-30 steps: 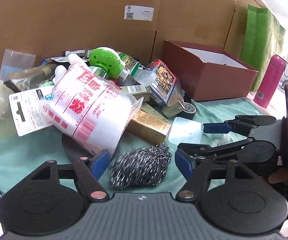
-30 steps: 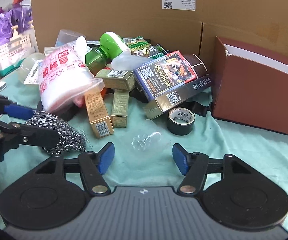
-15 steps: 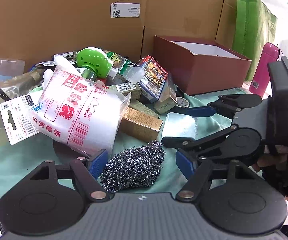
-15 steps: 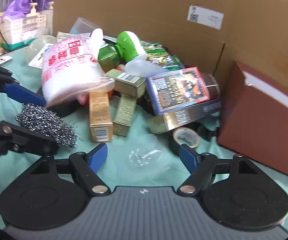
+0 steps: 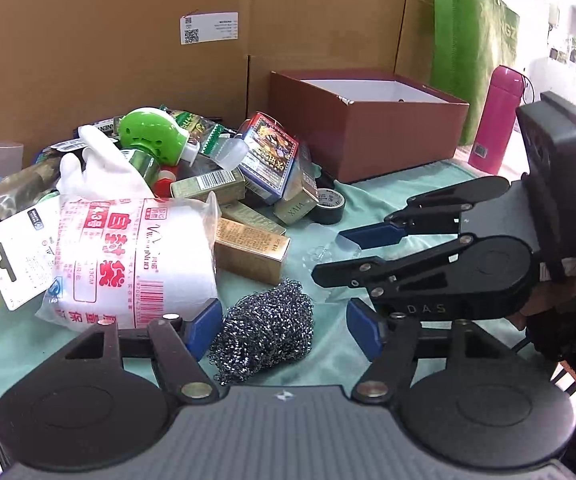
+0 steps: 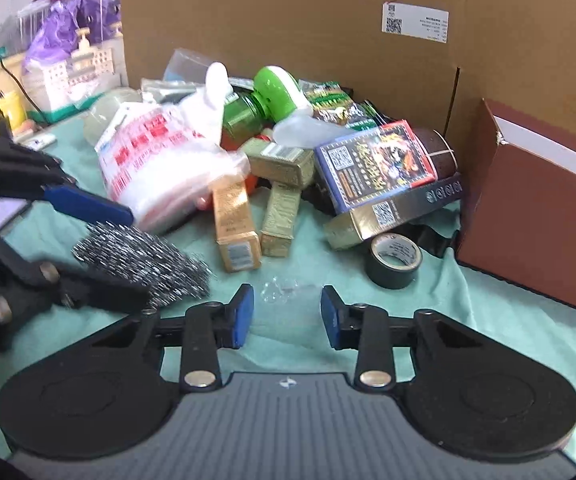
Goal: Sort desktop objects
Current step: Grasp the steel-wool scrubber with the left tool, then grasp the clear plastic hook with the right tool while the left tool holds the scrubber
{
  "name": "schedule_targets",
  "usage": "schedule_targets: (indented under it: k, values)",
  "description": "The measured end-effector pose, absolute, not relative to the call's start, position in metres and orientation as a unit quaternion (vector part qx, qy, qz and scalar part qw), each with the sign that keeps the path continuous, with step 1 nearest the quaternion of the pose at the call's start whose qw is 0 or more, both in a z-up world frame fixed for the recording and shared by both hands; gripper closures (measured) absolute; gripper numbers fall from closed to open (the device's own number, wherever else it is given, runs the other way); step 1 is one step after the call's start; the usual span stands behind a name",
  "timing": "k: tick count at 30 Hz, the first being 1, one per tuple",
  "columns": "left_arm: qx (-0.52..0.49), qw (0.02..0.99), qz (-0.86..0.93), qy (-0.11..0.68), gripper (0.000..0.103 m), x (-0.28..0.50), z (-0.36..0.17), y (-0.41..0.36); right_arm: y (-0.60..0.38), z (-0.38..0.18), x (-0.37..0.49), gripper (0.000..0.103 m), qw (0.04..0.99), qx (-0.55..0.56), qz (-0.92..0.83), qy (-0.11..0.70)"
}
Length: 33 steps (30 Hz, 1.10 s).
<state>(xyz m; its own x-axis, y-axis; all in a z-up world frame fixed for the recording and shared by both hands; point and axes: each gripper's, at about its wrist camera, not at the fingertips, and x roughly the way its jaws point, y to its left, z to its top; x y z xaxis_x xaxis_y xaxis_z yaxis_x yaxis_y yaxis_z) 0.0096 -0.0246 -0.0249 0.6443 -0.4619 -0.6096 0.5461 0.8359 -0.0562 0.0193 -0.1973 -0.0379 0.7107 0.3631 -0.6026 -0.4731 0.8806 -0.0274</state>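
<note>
- Tall cardboard boxes point(image 5: 108, 60) wall off the far edge of the teal-clothed counter point(image 6: 508, 340).
- A green bag point(image 5: 472, 48) leans right of the cardboard.
- A pink flask point(image 5: 496, 120) stands before that bag.
- Purple bags point(image 6: 68, 28) sit left of the cardboard.

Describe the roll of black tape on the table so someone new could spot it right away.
Start at the open maroon box on the green cloth. Just off its near corner, the black tape roll lies flat, beside the gold carton. It is the only ring-shaped thing there, with a pale printed core.
</note>
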Motion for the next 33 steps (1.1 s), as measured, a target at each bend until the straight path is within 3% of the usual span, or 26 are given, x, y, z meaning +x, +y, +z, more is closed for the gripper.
schedule_targets:
  k: [4, 5, 6, 8, 14, 17, 33]
  values:
    - [0.057, 0.901, -0.28, 0.327, 0.039, 0.017, -0.03, -0.024, -0.195, -0.041, 0.027, 0.065, 0.922, -0.079, 0.225, 0.305]
    - [0.056, 0.899, -0.281, 0.331, 0.049, 0.018, -0.031, -0.024, -0.194, -0.044, 0.03, 0.065, 0.922, -0.077, 0.221, 0.308]
    - [0.055, 0.898, -0.281, 0.334, 0.052, 0.019, -0.032, -0.023, -0.194, -0.047, 0.033, 0.064, 0.922, -0.071, 0.219, 0.313]
    - [0.047, 0.897, -0.282, 0.336, 0.052, 0.019, -0.032, -0.022, -0.195, -0.049, 0.034, 0.064, 0.923, -0.057, 0.222, 0.309]
    - [0.052, 0.898, -0.282, 0.334, 0.05, 0.019, -0.032, -0.026, -0.206, -0.045, 0.033, 0.095, 0.928, -0.032, 0.215, 0.303]
    - [0.058, 0.898, -0.284, 0.332, 0.058, 0.018, -0.029, -0.027, -0.209, -0.042, 0.031, 0.102, 0.93, -0.023, 0.22, 0.295]
    - [0.022, 0.913, -0.294, 0.282, 0.062, 0.01, 0.008, -0.021, -0.228, 0.005, 0.008, 0.103, 0.952, -0.023, 0.209, 0.222]
